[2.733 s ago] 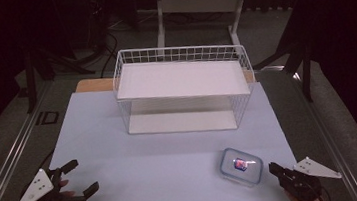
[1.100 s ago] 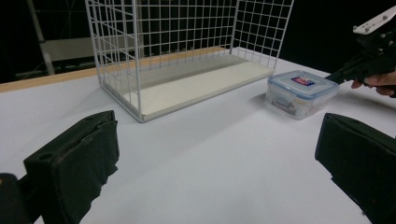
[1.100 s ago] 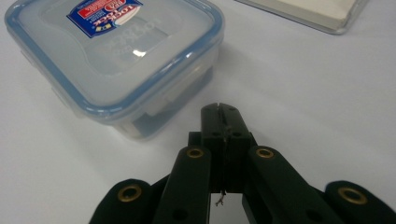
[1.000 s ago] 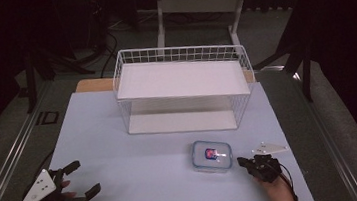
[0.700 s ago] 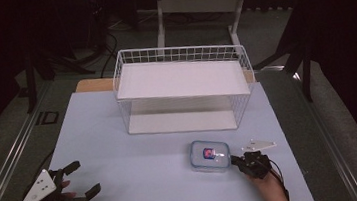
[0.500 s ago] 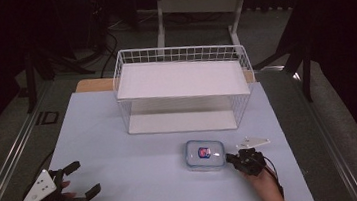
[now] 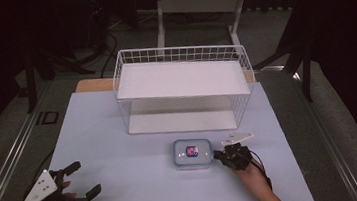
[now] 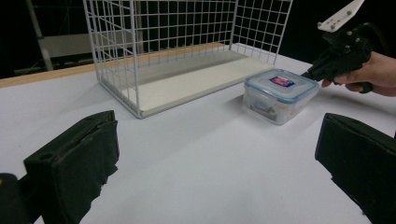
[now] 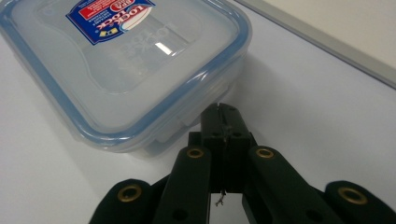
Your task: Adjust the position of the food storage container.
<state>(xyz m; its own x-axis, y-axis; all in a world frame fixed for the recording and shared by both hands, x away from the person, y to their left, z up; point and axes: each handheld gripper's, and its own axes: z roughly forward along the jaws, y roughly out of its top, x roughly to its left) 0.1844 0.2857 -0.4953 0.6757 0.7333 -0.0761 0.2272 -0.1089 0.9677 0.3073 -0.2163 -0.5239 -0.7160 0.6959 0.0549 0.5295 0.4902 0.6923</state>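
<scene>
Container, clear plastic, blue-rimmed, rounded rectangle, is lying crosswise; our right gripper, jaws pressed together, is touching its end.

Our right gripper lies low over the table with its jaws pressed together, tips pointing left across the high view, our right hand wrapped behind it. Our left gripper rests near the table's front left corner, jaws spread wide apart.
</scene>
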